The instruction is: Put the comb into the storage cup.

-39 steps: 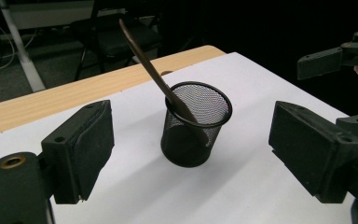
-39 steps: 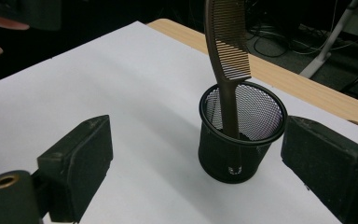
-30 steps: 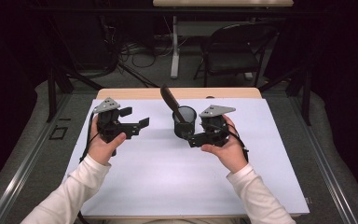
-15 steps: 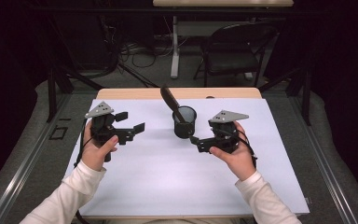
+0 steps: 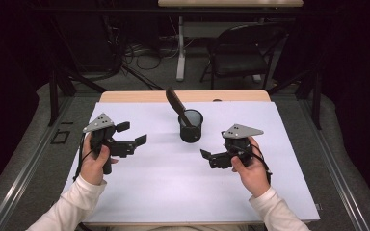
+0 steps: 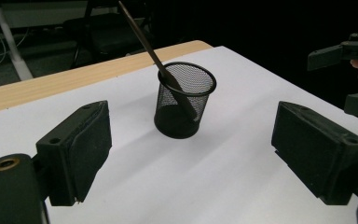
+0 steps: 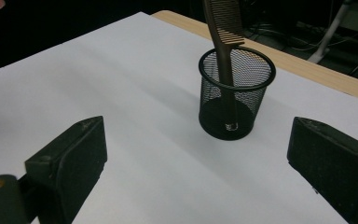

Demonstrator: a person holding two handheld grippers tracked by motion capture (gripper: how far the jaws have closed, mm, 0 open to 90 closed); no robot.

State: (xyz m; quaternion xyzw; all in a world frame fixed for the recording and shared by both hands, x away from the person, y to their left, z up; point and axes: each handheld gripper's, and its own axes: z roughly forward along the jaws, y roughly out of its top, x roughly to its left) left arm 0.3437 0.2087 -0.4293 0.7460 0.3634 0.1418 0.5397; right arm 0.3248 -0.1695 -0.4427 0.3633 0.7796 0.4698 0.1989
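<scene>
A black wire-mesh cup (image 5: 191, 126) stands upright at the far middle of the white-topped table (image 5: 173, 183), with a dark brown comb (image 7: 223, 32) leaning in it. The left gripper (image 5: 134, 134) and right gripper (image 5: 206, 155) hover on either side of it, well apart from it, both spread wide and empty.
</scene>
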